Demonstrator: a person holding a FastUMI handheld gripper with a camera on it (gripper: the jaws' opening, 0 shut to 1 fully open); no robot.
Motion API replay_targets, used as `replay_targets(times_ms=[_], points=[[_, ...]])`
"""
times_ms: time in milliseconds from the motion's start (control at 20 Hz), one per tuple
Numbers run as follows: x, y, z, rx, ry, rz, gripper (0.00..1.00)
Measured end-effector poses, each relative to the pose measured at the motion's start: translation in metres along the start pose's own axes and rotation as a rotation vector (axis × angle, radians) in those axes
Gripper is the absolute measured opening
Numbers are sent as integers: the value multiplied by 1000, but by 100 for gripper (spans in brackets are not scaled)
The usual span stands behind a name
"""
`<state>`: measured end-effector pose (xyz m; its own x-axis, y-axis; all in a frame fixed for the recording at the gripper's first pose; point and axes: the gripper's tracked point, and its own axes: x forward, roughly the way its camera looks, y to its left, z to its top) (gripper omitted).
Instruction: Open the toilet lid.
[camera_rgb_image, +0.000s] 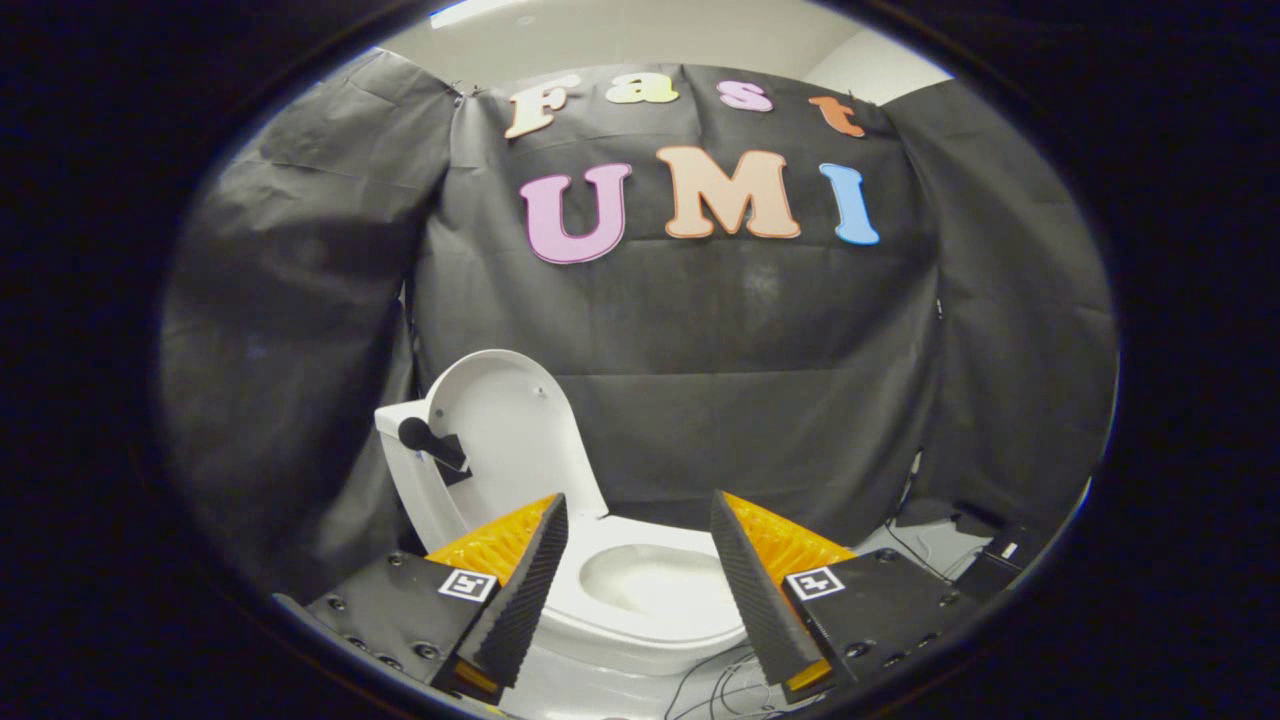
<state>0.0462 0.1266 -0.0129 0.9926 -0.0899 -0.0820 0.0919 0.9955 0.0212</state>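
Note:
A small white toilet (640, 610) stands on the floor just beyond my fingers. Its lid (510, 425) is raised upright, leaning back against the tank, and the bowl (645, 580) shows between the fingers. A black handle (430, 442) sticks out on the lid's left side. My gripper (638, 505) is open, with nothing between its orange-and-black fingers (520, 590). The fingers hang apart from the toilet, a little in front of and above the bowl.
Black cloth walls close in behind and on both sides of the toilet. Thin black cables (715, 675) run over the white floor in front of the toilet. A dark box (1000, 560) with cables lies on the floor at the right wall.

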Motion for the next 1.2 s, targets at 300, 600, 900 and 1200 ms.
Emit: replay_targets(times_ms=[300, 600, 900, 1200], points=[[-20, 0, -13, 96, -17, -75, 88], [-10, 5, -36, 344, -83, -109, 85], [17, 10, -67, 643, -174, -116, 84], [49, 5, -142, 1019, -98, -164, 76]])
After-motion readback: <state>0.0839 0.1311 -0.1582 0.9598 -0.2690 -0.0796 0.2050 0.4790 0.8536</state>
